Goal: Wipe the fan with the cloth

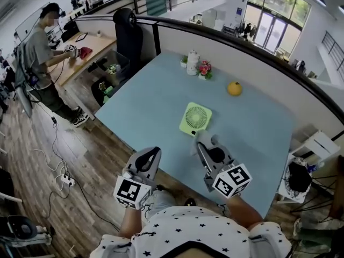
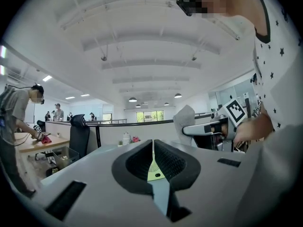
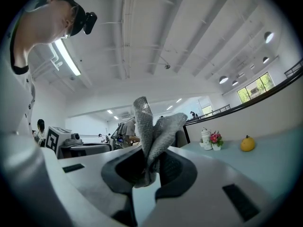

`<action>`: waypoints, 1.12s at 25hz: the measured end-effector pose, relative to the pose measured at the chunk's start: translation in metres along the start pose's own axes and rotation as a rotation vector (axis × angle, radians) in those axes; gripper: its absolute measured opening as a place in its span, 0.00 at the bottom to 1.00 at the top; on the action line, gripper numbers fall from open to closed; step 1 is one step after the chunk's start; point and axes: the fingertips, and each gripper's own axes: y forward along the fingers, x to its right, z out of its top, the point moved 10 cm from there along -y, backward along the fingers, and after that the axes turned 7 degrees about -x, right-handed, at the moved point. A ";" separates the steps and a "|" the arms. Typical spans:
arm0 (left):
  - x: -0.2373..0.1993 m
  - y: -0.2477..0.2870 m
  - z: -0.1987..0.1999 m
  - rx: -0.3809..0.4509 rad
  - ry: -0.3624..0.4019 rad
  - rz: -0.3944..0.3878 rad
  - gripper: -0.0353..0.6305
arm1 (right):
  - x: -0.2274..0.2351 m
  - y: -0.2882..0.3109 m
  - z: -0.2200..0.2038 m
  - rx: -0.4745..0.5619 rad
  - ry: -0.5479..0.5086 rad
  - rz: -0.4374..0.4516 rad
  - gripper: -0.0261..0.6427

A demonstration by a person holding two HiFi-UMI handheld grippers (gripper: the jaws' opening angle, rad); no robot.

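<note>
Currently the right gripper (image 3: 149,163) is pinching a grey cloth (image 3: 152,125), which sticks up bunched from between its jaws. It is held over the near edge of the light blue table (image 1: 150,106), just beside the fan (image 1: 195,119). Green fan lies flat on the table, grille up. Left gripper (image 2: 152,149) has its jaws pressed together with nothing in them, off the table's near edge. An orange fruit (image 1: 234,88) and a white teapot (image 1: 193,62) sit on the far side.
</note>
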 end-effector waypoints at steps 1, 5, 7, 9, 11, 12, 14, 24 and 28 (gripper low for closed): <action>-0.007 0.007 -0.001 0.001 -0.002 -0.011 0.10 | 0.003 0.004 -0.001 -0.001 0.002 -0.018 0.11; -0.041 0.044 0.001 0.013 0.014 -0.081 0.10 | 0.021 0.023 -0.001 0.006 0.019 -0.110 0.11; -0.058 0.066 0.009 0.024 0.036 -0.132 0.10 | 0.030 0.032 0.004 0.018 0.025 -0.164 0.11; -0.075 0.087 0.018 0.036 0.052 -0.177 0.10 | 0.036 0.041 0.010 0.029 0.031 -0.221 0.11; -0.090 0.104 0.027 0.059 0.067 -0.221 0.10 | 0.040 0.050 0.015 0.034 0.030 -0.272 0.11; -0.096 0.111 0.030 0.071 0.075 -0.239 0.10 | 0.042 0.056 0.017 0.033 0.027 -0.292 0.11; -0.111 0.122 0.032 0.080 0.086 -0.262 0.10 | 0.046 0.071 0.020 0.030 0.018 -0.316 0.11; -0.178 0.160 0.012 0.042 0.049 -0.348 0.10 | 0.065 0.143 -0.012 -0.107 0.044 -0.435 0.11; -0.195 0.169 0.009 0.039 0.049 -0.387 0.10 | 0.071 0.161 -0.027 -0.150 0.077 -0.493 0.11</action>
